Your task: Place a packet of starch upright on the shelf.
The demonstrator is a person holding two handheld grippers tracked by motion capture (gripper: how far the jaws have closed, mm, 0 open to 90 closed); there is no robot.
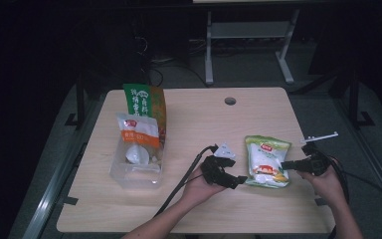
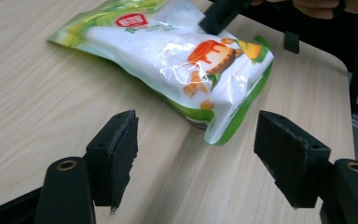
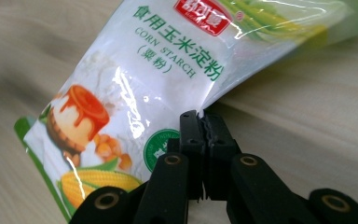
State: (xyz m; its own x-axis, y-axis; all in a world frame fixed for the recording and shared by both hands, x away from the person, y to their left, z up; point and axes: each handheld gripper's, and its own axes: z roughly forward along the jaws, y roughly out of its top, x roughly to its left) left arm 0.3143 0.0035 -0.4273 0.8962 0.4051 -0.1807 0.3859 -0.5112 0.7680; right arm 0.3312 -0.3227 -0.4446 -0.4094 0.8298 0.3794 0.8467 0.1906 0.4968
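corn starch bag (image 1: 267,162) flat on table (image 1: 194,209), edge clamped in right claw (image 3: 201,122), left claw (image 2: 196,158) apart beside it

corn starch bag (image 3: 135,93): top and lower corner cut off by frame edge
clear container (image 1: 137,167): contents partly hidden by pouches
orange-label pouch (image 1: 140,134): print too small

The light wooden table (image 1: 199,209) carried a clear plastic box (image 1: 135,172) at its left and a corn starch bag (image 1: 267,162) lying flat at its right.
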